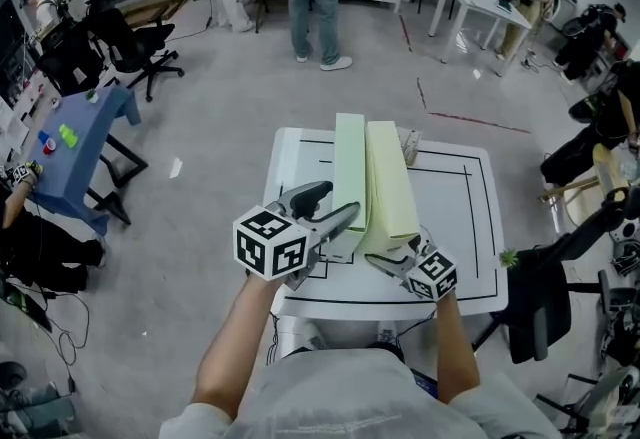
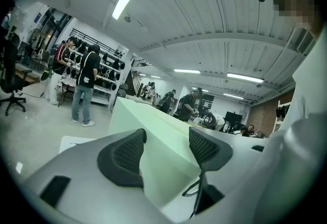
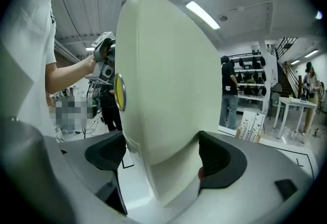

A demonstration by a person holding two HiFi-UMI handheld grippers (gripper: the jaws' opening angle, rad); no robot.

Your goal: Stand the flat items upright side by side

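Observation:
Two flat items stand upright side by side on the white table (image 1: 455, 227): a pale green one (image 1: 348, 172) on the left and a pale yellow one (image 1: 390, 189) on the right. My left gripper (image 1: 338, 203) reaches the green item's near end. In the left gripper view that item (image 2: 158, 131) lies between the pads (image 2: 125, 152), and I see no firm squeeze on it. My right gripper (image 1: 396, 255) straddles the near end of the yellow item (image 3: 163, 70). There is a gap at its left pad (image 3: 107, 150), so it stands open.
A small patterned card (image 1: 410, 145) leans at the table's back, behind the two items. Black lines mark a rectangle on the tabletop. A blue table (image 1: 85, 132) and office chairs stand to the left, a dark chair (image 1: 545, 302) to the right, and people stand further back.

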